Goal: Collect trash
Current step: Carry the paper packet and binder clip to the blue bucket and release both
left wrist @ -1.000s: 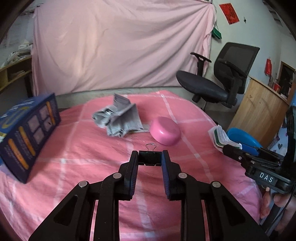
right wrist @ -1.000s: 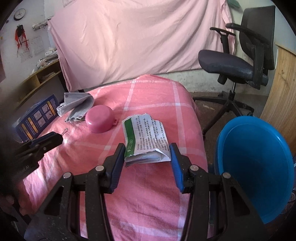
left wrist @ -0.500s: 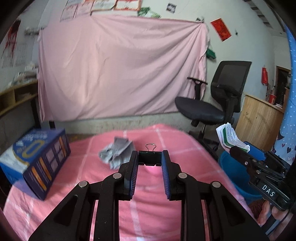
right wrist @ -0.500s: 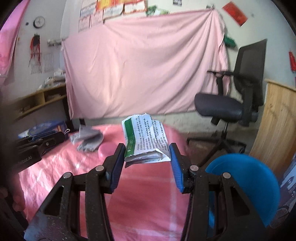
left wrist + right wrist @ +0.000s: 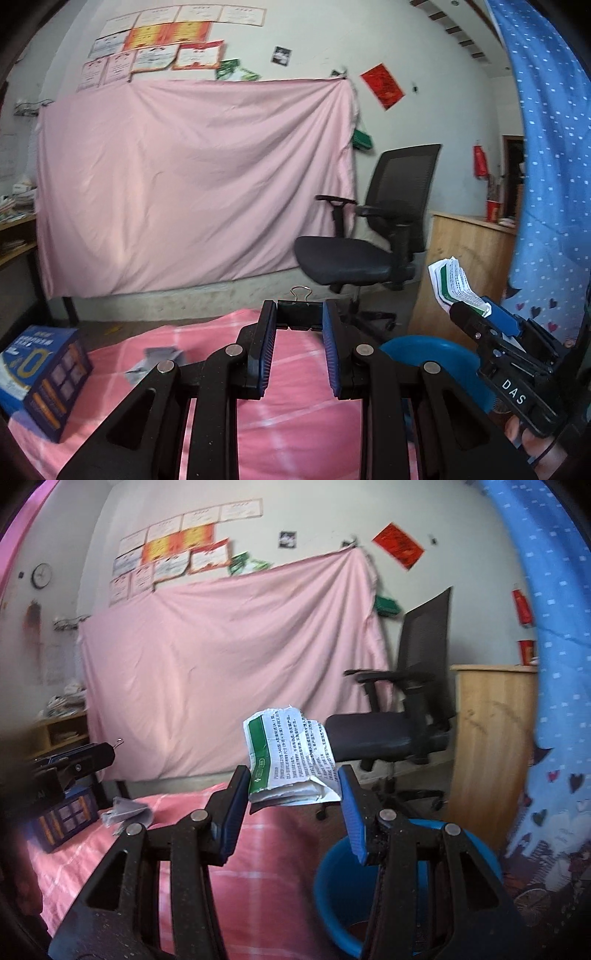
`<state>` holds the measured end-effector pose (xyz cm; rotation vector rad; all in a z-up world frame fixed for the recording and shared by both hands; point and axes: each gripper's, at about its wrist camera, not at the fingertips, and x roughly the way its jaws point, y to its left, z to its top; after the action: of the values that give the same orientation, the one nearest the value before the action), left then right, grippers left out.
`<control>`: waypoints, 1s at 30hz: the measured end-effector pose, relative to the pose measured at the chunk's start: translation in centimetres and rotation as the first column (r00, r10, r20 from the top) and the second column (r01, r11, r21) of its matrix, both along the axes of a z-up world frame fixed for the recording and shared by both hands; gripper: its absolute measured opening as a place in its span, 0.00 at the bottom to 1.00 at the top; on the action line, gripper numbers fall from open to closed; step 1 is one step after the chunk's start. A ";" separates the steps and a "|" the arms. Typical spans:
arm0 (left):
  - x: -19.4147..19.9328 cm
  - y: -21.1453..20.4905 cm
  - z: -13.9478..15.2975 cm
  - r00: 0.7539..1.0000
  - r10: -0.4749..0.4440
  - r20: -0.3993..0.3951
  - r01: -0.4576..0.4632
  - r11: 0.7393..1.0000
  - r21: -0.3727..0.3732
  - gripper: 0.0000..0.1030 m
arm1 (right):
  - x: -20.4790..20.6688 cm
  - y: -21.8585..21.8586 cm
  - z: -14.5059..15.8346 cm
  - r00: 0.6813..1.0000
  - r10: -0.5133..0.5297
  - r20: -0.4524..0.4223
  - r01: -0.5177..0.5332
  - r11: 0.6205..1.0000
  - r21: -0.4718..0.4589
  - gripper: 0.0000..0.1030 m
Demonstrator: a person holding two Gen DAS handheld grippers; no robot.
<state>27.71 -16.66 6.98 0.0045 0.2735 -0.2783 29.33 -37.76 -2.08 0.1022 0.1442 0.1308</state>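
My right gripper (image 5: 291, 790) is clamped on the folded leaflet (image 5: 288, 760), held flat, directly above and behind the blue bin (image 5: 369, 893); that hand is nearer. My left gripper (image 5: 299, 325) is clamped on a binder clip (image 5: 300, 314). Legible: "DAS"; leaflet print unreadable.

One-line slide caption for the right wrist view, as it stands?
Right tool shut on a folded printed leaflet, held in the air beyond the blue bin beside the pink-covered table.
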 end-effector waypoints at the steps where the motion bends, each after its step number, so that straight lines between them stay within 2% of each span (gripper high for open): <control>1: 0.1 -0.7 0.0 1.000 -0.017 0.004 0.017 1.000 0.002 0.20 | -0.5 -0.4 0.1 1.000 -0.018 0.009 0.018 1.000 0.004 0.59; 5: 0.6 -3.6 0.0 0.996 -0.087 0.003 0.087 0.996 0.008 0.20 | -0.9 -2.8 -0.1 0.996 -0.084 0.009 0.083 0.996 0.021 0.59; 11: 2.1 -7.9 -0.9 0.980 -0.193 -0.050 0.193 0.981 -0.007 0.20 | -0.7 -6.6 -1.3 0.982 -0.177 -0.071 0.182 0.980 0.076 0.59; 17: 3.9 -11.6 -2.5 0.951 -0.276 -0.138 0.274 0.961 -0.031 0.20 | 0.0 -9.4 -2.9 0.954 -0.240 -0.179 0.262 0.959 0.110 0.59; 25: 5.8 -14.2 -5.2 0.914 -0.316 -0.252 0.313 0.948 -0.054 0.20 | 1.2 -11.8 -4.9 0.920 -0.252 -0.301 0.304 0.943 0.138 0.59; 30: 6.9 -15.0 -6.6 0.886 -0.329 -0.328 0.322 0.943 -0.077 0.20 | 1.7 -12.2 -5.5 0.907 -0.244 -0.342 0.310 0.938 0.152 0.59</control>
<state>34.62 -31.66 0.42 -0.0177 0.6140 -0.6208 31.06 -49.99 -7.60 0.3486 0.4385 -0.1607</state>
